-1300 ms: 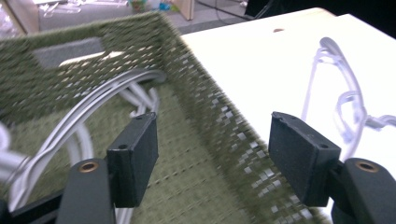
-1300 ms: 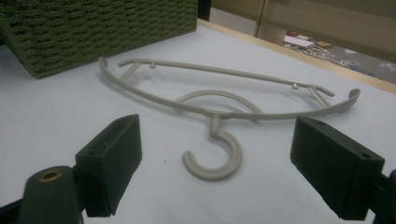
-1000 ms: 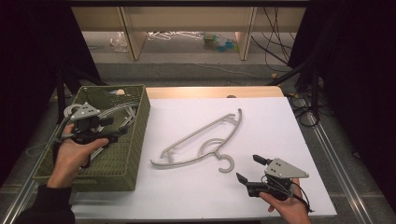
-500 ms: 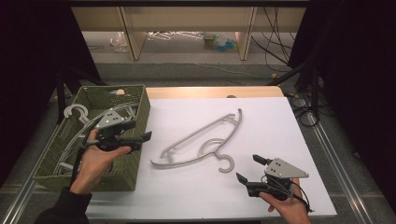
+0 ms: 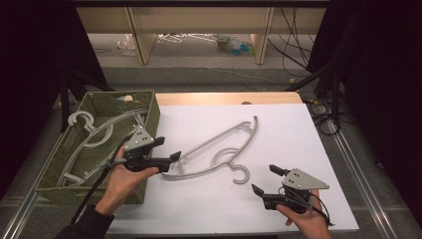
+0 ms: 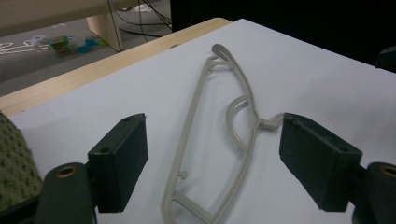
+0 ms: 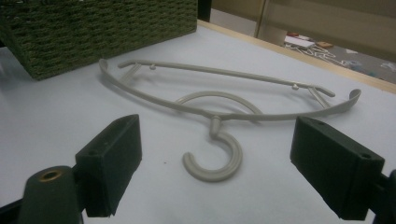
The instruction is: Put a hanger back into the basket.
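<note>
Left gripper (image 5: 169,149) hangs just over the near end of the grey hanger (image 5: 214,149), jaws spread wide after just opening, nothing pinched between them. Right gripper (image 5: 266,180) gapes empty too, near the hook. Hanger lies flat on the white table (image 5: 298,129), beside the woven basket (image 5: 149,107).

Even overhead light brightens the white tabletop (image 5: 298,149); surroundings fall into darkness, shadows are soft, and gripper views look slightly grainy.
</note>
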